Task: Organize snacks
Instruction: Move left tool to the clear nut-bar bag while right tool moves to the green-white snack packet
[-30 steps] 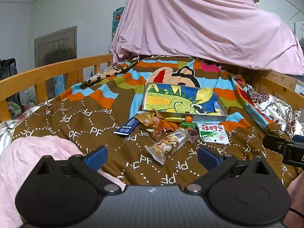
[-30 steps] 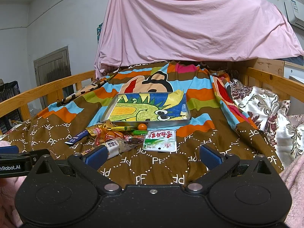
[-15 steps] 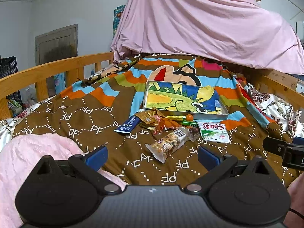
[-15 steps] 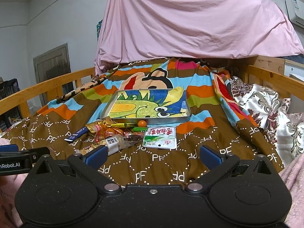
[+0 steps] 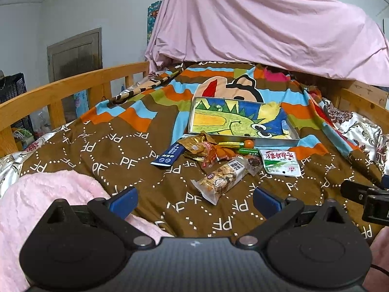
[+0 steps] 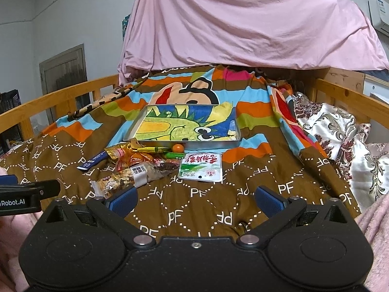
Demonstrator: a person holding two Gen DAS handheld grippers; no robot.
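Note:
A pile of snacks lies on the brown blanket in front of a metal tray (image 5: 277, 142) (image 6: 184, 143) lined with a dinosaur drawing. Among them are a clear nut bar packet (image 5: 222, 178) (image 6: 121, 180), a blue sachet (image 5: 167, 157) (image 6: 93, 161), orange wrappers (image 5: 206, 149) (image 6: 132, 155), a small orange ball (image 5: 249, 143) (image 6: 178, 147) and a white-green packet (image 5: 280, 161) (image 6: 201, 168). My left gripper (image 5: 194, 198) is open, just short of the nut bar. My right gripper (image 6: 195, 198) is open, short of the white-green packet. Both hold nothing.
Wooden bed rails (image 5: 73, 85) (image 6: 352, 97) run along both sides. A pink sheet (image 5: 267, 24) drapes over the far end. A pink fluffy cloth (image 5: 56, 189) lies at the near left. Floral fabric (image 6: 340, 131) is bunched on the right. Each gripper's tip shows in the other's view.
Both grippers have moved a little forward and down toward the snack pile, which looks larger now. The snacks and tray have not moved.

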